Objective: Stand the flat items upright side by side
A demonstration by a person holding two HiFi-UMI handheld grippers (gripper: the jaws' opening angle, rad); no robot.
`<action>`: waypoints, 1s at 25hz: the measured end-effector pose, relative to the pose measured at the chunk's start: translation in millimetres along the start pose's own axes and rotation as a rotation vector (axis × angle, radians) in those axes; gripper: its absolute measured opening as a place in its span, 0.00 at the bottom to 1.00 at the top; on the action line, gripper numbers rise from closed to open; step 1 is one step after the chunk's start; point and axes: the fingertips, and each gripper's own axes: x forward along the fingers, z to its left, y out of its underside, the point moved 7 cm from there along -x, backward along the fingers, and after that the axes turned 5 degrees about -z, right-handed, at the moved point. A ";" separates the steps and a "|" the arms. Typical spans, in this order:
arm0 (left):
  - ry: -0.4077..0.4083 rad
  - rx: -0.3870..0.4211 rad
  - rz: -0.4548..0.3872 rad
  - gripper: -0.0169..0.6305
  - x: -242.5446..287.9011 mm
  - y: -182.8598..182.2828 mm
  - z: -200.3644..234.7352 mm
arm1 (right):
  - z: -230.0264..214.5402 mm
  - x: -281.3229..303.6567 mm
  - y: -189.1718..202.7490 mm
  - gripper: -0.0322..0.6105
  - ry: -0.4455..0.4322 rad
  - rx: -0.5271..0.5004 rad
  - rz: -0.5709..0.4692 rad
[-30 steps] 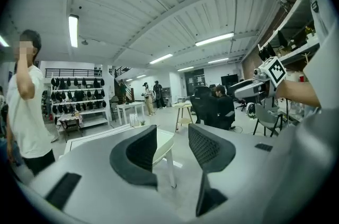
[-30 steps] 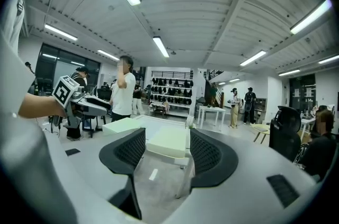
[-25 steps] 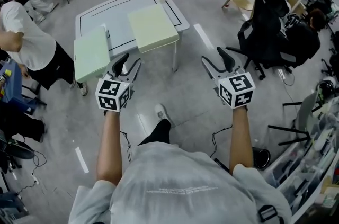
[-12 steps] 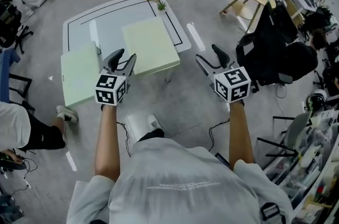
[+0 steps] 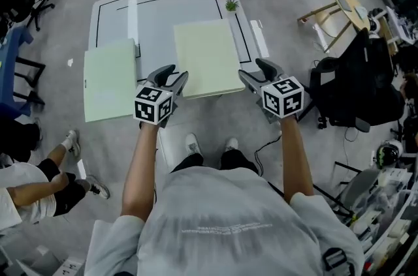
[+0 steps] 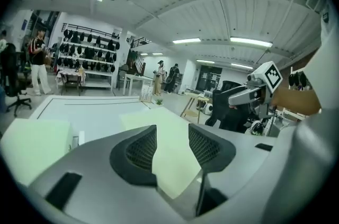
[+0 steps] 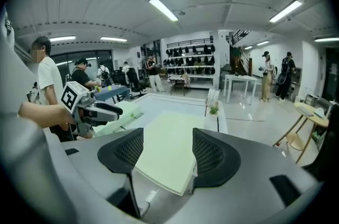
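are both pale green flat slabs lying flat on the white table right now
Yes, the head view shows the left pale green flat slab and the right pale green flat slab both lying flat on the white table, neither upright.

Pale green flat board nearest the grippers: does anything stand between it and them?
Nothing visible. The left gripper and right gripper, jaws apart and empty, face the near edge of the pale green flat board directly.
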 end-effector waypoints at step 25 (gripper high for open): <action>0.090 -0.862 0.127 0.58 53.4 149.1 16.7 | -76.7 135.1 114.8 0.66 -0.386 0.188 0.390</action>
